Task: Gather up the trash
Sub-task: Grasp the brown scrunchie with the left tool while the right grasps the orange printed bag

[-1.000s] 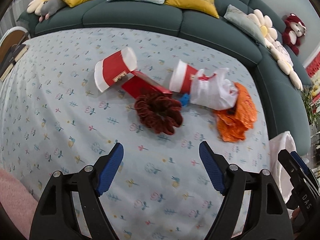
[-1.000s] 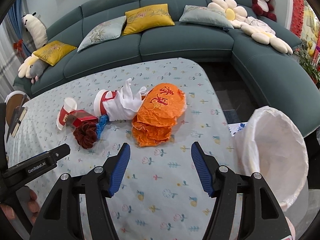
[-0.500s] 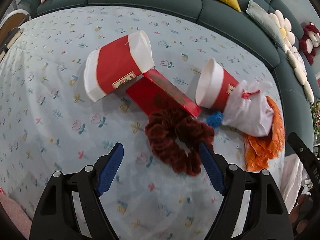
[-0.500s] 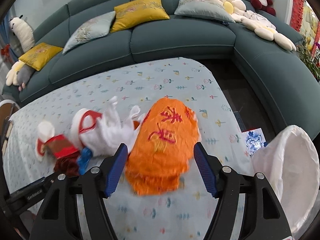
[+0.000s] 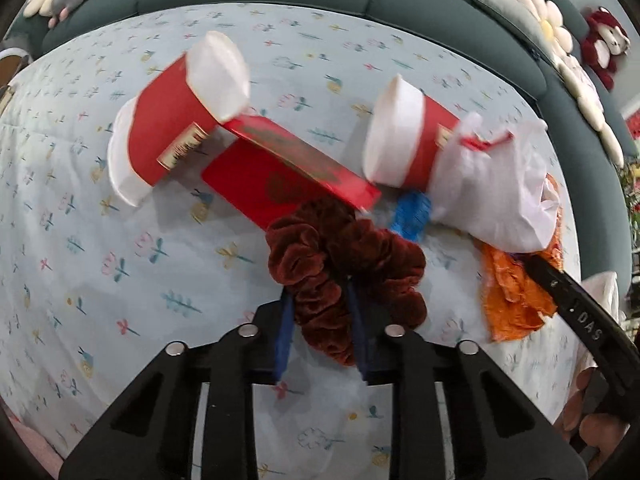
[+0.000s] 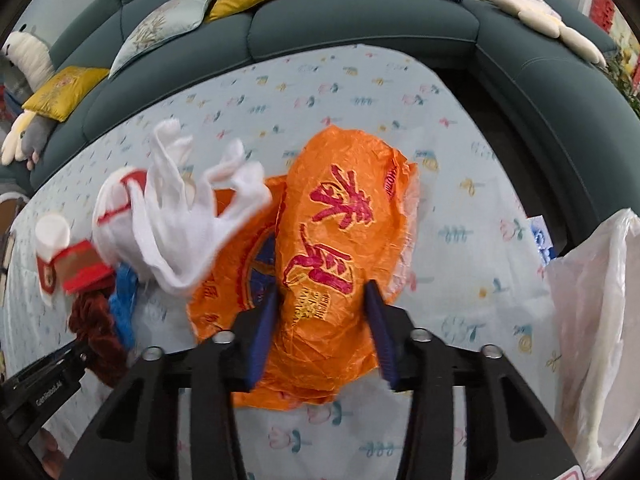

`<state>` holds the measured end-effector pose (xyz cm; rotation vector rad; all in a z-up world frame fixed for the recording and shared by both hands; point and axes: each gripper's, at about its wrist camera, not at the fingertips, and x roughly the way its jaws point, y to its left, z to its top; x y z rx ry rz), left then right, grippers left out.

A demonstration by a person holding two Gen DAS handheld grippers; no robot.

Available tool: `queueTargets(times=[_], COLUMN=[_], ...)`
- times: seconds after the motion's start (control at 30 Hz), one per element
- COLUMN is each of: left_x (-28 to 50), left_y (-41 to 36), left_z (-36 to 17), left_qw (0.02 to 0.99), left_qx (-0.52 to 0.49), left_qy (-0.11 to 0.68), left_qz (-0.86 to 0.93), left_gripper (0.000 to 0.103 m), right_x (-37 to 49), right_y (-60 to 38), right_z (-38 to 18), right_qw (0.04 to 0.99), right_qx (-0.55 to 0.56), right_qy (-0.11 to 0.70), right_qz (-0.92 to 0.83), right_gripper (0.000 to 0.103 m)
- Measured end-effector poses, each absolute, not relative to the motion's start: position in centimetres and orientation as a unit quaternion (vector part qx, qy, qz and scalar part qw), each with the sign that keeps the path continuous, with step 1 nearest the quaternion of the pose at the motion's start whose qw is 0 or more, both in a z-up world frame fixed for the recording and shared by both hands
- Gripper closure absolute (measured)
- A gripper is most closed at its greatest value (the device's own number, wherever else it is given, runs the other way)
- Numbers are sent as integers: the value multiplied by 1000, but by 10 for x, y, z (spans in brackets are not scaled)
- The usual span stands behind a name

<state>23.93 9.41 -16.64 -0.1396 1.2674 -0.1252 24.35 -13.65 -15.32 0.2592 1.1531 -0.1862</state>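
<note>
My left gripper point(image 5: 320, 332) is shut on a dark red velvet scrunchie point(image 5: 344, 264) lying on the flowered tablecloth. Behind it lie a red flat box point(image 5: 280, 176), two red-and-white paper cups point(image 5: 176, 124) point(image 5: 404, 132), a blue scrap point(image 5: 412, 212) and a white plastic bag point(image 5: 500, 192). My right gripper point(image 6: 324, 332) is shut on an orange plastic bag point(image 6: 336, 240) with red characters. The white plastic bag point(image 6: 180, 224) lies to its left. The orange bag also shows at the right of the left wrist view point(image 5: 512, 300).
A white trash bag point(image 6: 592, 320) hangs open past the table's right edge. A teal sofa point(image 6: 360, 28) with yellow and grey cushions wraps the far side and the right. The other gripper's black arm point(image 5: 580, 320) crosses the right of the left wrist view.
Both grippers moved forward and down and closed. The left one closed on the scrunchie, the right one on the orange bag.
</note>
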Motion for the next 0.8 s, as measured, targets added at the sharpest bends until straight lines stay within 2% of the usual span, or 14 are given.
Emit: queueTargets(times=[0.1, 0.57, 0.8], left_x=[228, 152, 133], left_y=[89, 63, 55], left_z=[-167, -165, -131], left_qw=[798, 784, 804], left_qx=[-68, -41, -43], left_qy=[594, 611, 583], left_qz=[-69, -103, -112], left_gripper=[83, 85, 86], right_x=[232, 149, 127], right_y=[-131, -105, -116], right_z=[-153, -146, -114], right_qw=[825, 816, 829], right_qx=[118, 120, 128], right_qy=[547, 564, 542], right_qz=[-75, -42, -42], right_gripper=[69, 74, 82])
